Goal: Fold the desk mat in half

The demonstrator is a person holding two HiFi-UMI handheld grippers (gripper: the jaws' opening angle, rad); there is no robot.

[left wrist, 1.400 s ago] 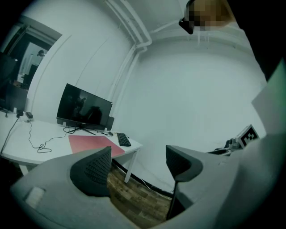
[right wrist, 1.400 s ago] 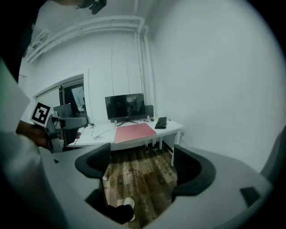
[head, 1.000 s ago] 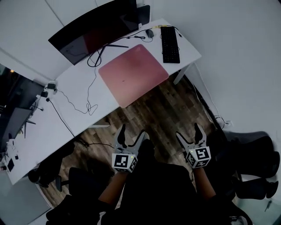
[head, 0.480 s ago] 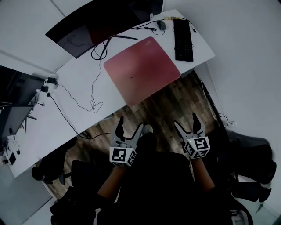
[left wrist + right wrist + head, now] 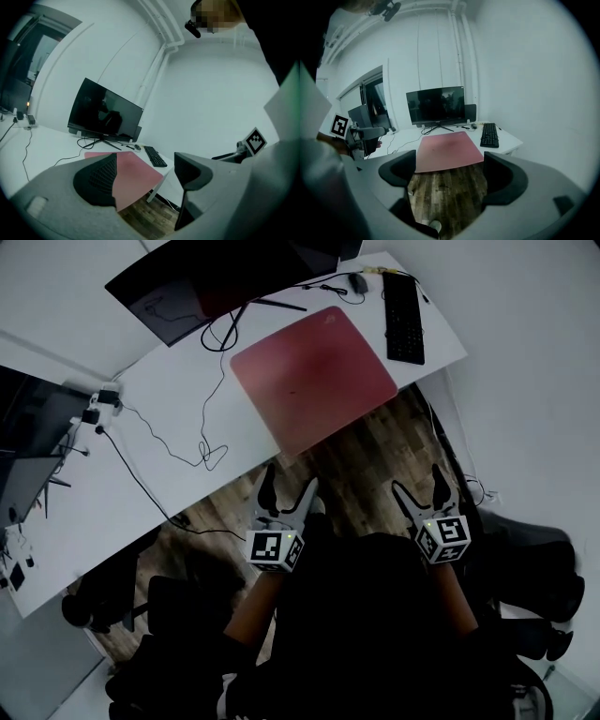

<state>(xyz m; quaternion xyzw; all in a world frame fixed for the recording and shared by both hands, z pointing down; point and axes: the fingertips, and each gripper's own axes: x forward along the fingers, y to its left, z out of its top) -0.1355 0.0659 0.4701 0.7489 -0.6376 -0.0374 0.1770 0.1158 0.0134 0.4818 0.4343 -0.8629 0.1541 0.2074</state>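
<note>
Now, at the far left of the head view, a small cluster of plugs [image 5: 98, 406] sits on the white desk [image 5: 159, 442], and a thin black cable [image 5: 202, 448] loops from there toward the upper middle of the frame. Next along, the dark monitor [image 5: 211, 277] stands at the top of the frame, tilted across the back of the desk. Just right of centre, in the upper half, the pink desk mat [image 5: 314, 371] lies flat and fully spread, one layer only, with its near edge reaching the front edge of the desk above the wooden floor [image 5: 361, 465]. Beyond the mat's far right corner lies a mouse [image 5: 357, 282], and right of that a black keyboard [image 5: 403, 304] lies beside the mat without touching it. Lower down, you hold your left gripper [image 5: 288, 486] at lower centre-left, over the floor and well apart from the mat. In the left gripper view its jaws stand wide apart with nothing between them, and the mat [image 5: 136, 172] shows far off through the gap. Your right gripper [image 5: 419, 486] hangs at lower centre-right, level with the left one and likewise short of the desk. In the right gripper view its jaws are spread wide and empty too, framing bare floorboards with the mat [image 5: 447, 151] beyond them. At the far right of the head view, a dark chair [image 5: 534, 559] stands on the floor.
</note>
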